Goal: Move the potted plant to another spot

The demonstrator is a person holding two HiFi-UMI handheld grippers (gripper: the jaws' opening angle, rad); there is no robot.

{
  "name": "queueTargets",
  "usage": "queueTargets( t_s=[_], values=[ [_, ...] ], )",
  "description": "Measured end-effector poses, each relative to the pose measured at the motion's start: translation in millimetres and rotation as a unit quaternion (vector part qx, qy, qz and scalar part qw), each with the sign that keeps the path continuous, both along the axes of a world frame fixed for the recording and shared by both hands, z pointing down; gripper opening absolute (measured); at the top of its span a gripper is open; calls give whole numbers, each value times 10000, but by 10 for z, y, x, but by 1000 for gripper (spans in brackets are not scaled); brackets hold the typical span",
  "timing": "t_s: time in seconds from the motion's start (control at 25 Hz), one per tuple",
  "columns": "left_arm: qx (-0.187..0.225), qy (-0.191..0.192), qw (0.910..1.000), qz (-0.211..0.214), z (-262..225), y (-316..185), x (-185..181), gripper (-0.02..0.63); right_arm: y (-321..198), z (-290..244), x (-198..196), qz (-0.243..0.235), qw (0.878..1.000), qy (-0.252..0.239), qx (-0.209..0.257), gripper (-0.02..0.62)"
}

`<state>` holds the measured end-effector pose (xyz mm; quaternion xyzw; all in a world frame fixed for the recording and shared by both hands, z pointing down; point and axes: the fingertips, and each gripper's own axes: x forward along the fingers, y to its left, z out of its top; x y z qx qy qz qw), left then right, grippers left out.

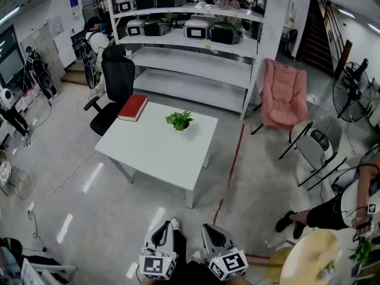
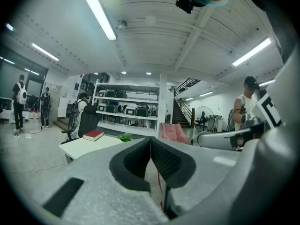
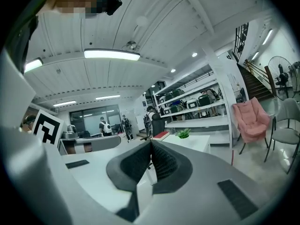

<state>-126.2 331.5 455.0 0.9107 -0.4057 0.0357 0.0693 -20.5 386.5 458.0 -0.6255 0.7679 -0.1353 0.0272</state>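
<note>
A small green potted plant (image 1: 179,121) stands on the white table (image 1: 155,153), toward its far side. The plant (image 2: 124,137) shows small and distant in the left gripper view, and the plant (image 3: 183,133) likewise in the right gripper view. My left gripper (image 1: 161,230) and right gripper (image 1: 211,231) are low at the bottom of the head view, well short of the table, side by side. Both have their jaws pressed together with nothing between them. The left gripper (image 2: 150,140) and right gripper (image 3: 151,143) point roughly level toward the table.
A red book (image 1: 133,107) lies at the table's far left corner, with a black office chair (image 1: 114,88) behind it. White shelving (image 1: 190,58) stands beyond. A pink chair (image 1: 284,95) and grey chair (image 1: 314,150) are right. A person (image 1: 332,209) sits at far right.
</note>
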Motion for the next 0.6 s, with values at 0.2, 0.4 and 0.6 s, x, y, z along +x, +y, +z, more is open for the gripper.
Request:
queueTargets(
  t_s=[0.2,0.4,0.6],
  values=[
    [-58,15,10000,60,98,-336,111,17,-321,111,95,28,10000,60,-58,11],
    [-71,56,9998,185,142,-800,231,17,-758,168,168,72,9998,133,-120,11],
    [-180,126,9993,309,161,-1409,351,17,-1359,188,228,118,9996,198,-158,11]
  ],
)
